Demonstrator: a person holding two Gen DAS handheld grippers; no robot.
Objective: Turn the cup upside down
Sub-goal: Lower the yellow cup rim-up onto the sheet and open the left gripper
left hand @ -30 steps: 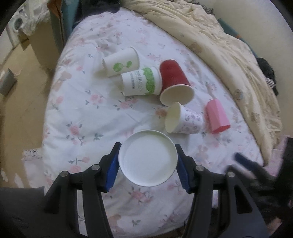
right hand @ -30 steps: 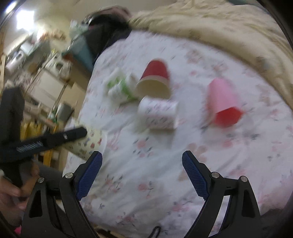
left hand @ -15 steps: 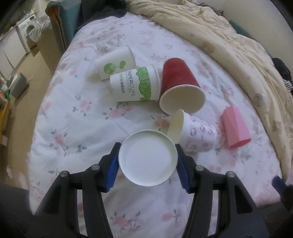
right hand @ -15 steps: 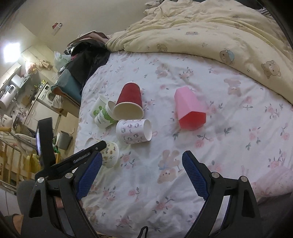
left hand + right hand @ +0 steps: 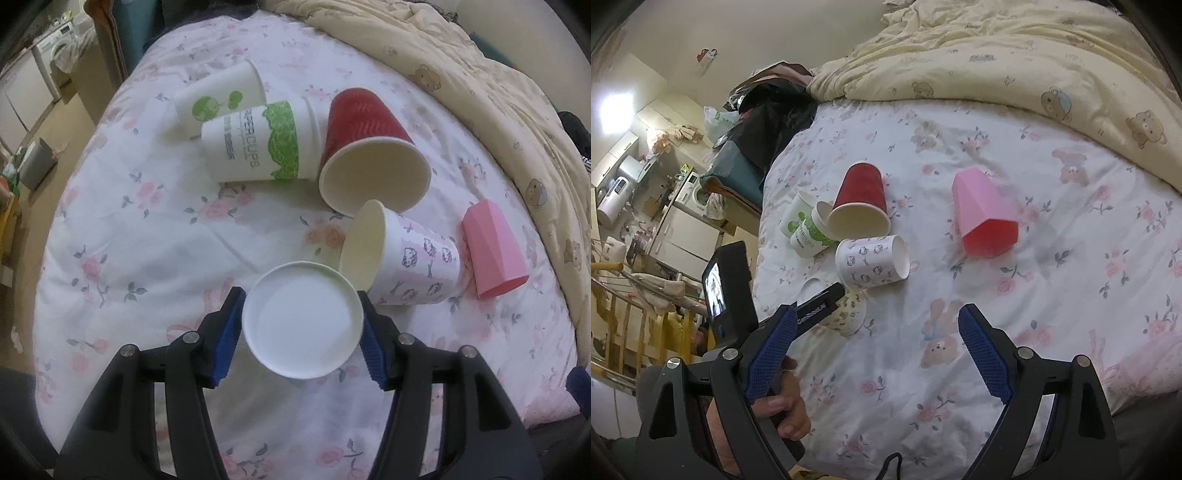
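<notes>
paper cup [image 5: 301,319] (round white base up) | left gripper [image 5: 301,325] clamps it, seemingly inverted | right gripper [image 5: 877,354] wide

Left gripper [image 5: 303,328] with blue-padded fingers [image 5: 227,332] closed against both sides of a cup [image 5: 302,325], bare hand [image 5: 783,402] wrapped round its handle, right gripper [image 5: 877,354] held level above the bed, fingers [image 5: 984,354] spread wide, nothing between them

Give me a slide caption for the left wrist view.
Left tongs grip a paper cup, base toward camera, over a floral bedsheet strewn with tipped cups.
</notes>
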